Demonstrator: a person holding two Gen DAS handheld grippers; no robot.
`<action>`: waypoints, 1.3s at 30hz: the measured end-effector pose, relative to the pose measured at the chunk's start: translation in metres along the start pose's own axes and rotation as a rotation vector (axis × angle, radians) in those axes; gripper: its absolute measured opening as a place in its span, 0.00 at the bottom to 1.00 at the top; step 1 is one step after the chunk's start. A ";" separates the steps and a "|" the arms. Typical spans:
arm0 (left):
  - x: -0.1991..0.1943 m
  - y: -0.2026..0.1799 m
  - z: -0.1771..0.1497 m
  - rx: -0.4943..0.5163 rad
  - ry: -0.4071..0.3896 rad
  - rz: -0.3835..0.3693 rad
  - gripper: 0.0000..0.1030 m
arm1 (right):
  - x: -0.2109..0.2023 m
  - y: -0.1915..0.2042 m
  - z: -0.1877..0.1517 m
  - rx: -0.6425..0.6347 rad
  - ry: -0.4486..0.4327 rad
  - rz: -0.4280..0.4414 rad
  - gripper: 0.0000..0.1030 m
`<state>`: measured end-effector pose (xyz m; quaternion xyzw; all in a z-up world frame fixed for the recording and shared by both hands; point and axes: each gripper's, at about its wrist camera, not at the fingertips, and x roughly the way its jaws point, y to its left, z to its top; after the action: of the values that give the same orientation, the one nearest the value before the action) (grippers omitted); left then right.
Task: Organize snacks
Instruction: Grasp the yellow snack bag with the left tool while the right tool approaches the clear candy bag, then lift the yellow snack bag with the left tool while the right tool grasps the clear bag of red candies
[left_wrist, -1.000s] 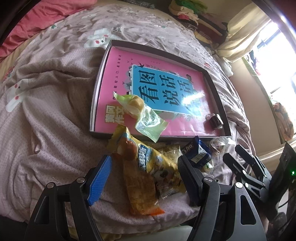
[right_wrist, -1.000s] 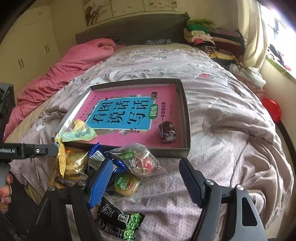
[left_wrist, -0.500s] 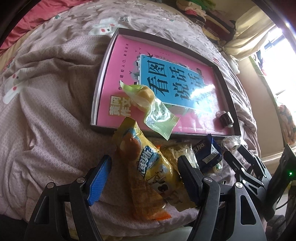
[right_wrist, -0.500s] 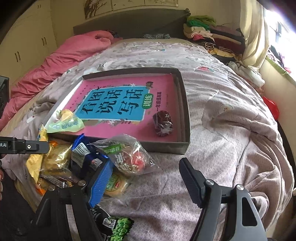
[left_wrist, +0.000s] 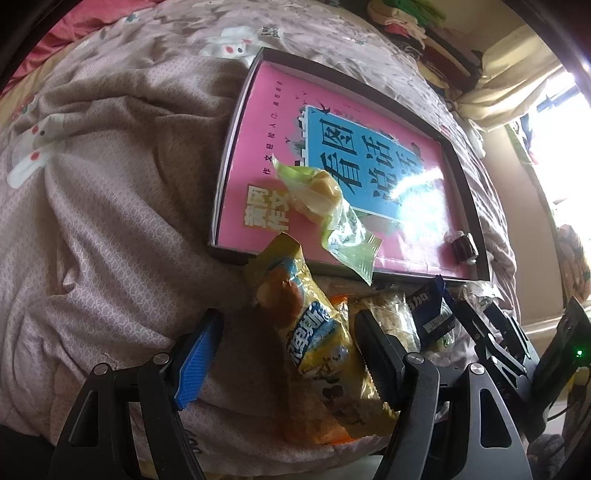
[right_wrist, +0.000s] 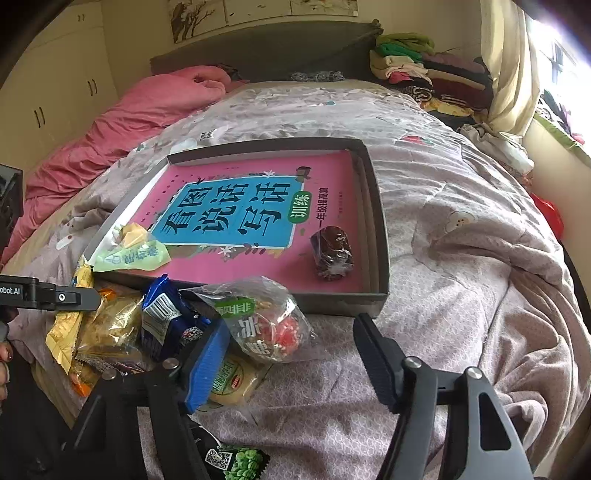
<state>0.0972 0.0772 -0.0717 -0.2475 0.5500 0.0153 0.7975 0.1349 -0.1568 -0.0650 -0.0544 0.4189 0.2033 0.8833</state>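
Several snack packets lie heaped on the quilt just ahead of my two grippers, against the near wall of the shallow box.

My left gripper stands with its jaws apart. The yellow snack bag lies between them, nearer the black finger, and I see neither pad pressing on it. Past that black finger sit a clear packet of brownish pastry and a dark blue packet. Ahead of the jaws, a pale green wrapped cake rests on the pink book cover lining the box, its tail hanging over the near wall. A small dark wrapped sweet sits in the box's far corner, off to the black finger's side.

My right gripper has just been closing its jaws; they remain apart with bare quilt between them. The clear bag of red-and-white candy lies at the blue finger's tip, not clamped. Beneath that finger is a round yellow-green packet; behind it, near my frame's lower edge, a black packet printed with green peas. The left gripper's arm enters from the blue finger's side.
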 end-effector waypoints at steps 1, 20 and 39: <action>0.000 0.001 0.000 0.001 -0.002 0.001 0.73 | 0.001 0.000 0.000 0.000 0.002 0.001 0.61; -0.003 -0.001 -0.006 0.025 -0.003 -0.042 0.42 | -0.001 -0.006 0.001 0.020 -0.018 0.049 0.40; -0.019 0.006 -0.007 0.002 -0.044 -0.132 0.32 | -0.008 -0.008 0.001 0.035 -0.033 0.069 0.39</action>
<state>0.0822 0.0841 -0.0593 -0.2821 0.5149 -0.0326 0.8089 0.1343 -0.1661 -0.0585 -0.0212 0.4094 0.2273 0.8833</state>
